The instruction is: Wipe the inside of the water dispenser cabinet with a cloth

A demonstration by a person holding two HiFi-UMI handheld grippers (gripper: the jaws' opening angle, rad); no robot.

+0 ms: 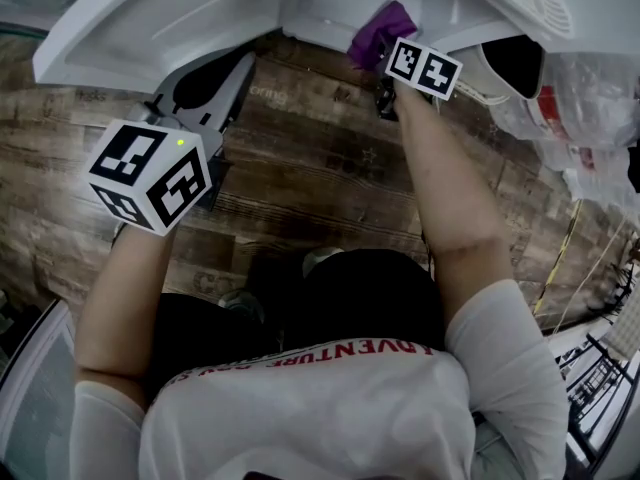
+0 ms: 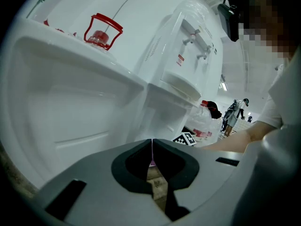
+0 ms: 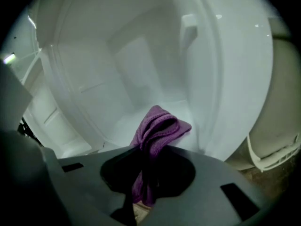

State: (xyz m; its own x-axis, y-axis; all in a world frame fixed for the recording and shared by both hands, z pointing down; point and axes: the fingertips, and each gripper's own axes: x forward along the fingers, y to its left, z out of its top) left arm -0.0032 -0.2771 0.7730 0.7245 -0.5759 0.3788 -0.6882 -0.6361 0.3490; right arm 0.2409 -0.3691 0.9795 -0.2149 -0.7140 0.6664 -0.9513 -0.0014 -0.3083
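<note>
left gripper [image 2: 152, 147] beside the white cabinet [image 3: 141, 65], jaws pressed together with nothing between them. wood floor [image 1: 300, 168] below. right gripper [image 3: 145, 166] pinches a folded purple cloth [image 3: 157, 126]; the cloth's free end pokes forward inside the open cabinet.

The floor [image 1: 320, 168] is dark, worn wood planking, its boards running crosswise in the head view; the white water dispenser cabinet [image 1: 180, 18] stands on it along the top edge; crumpled clear plastic [image 1: 590, 88] with red print lies at the right; a thin yellow cord [image 1: 554, 268] trails below that.
</note>
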